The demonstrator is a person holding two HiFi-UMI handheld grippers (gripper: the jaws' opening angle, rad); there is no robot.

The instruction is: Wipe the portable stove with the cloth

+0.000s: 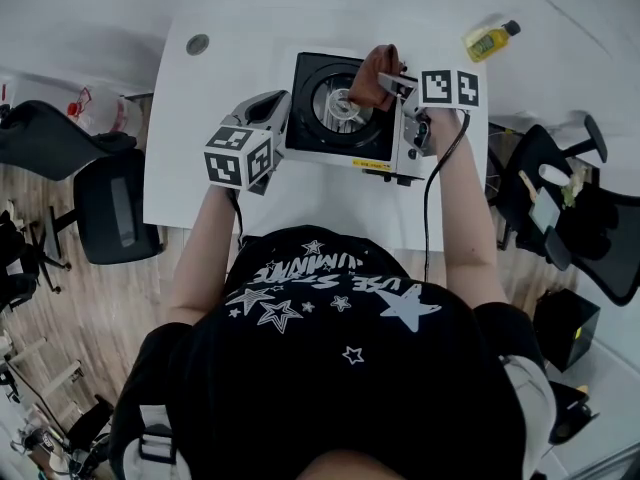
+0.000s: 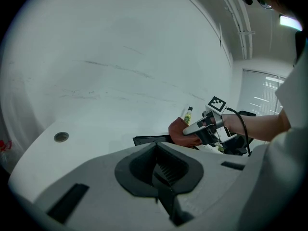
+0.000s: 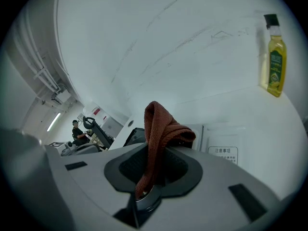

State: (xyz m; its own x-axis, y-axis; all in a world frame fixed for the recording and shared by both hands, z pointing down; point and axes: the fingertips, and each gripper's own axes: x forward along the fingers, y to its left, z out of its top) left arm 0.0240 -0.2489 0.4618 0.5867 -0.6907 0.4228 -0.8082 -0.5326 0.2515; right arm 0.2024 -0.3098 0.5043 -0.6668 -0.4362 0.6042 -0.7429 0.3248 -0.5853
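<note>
The portable stove (image 1: pixel 340 108), white with a black top and a round burner, stands mid-table. A reddish-brown cloth (image 1: pixel 375 76) hangs bunched over the burner, and my right gripper (image 1: pixel 392 82) is shut on it. In the right gripper view the cloth (image 3: pixel 156 129) rises out of the jaws of the right gripper (image 3: pixel 147 182), with the stove (image 3: pixel 226 150) behind it. My left gripper (image 1: pixel 270 108) sits just off the stove's left edge, shut and empty. From the left gripper (image 2: pixel 161 177) I see the stove (image 2: pixel 149 139) and the cloth (image 2: pixel 178 131) beyond.
A bottle of yellow oil (image 1: pixel 490 40) lies at the table's far right corner. A round cable hole (image 1: pixel 197 44) marks the far left of the white table (image 1: pixel 200 178). Black office chairs stand at the left (image 1: pixel 110 203) and right (image 1: pixel 575 208).
</note>
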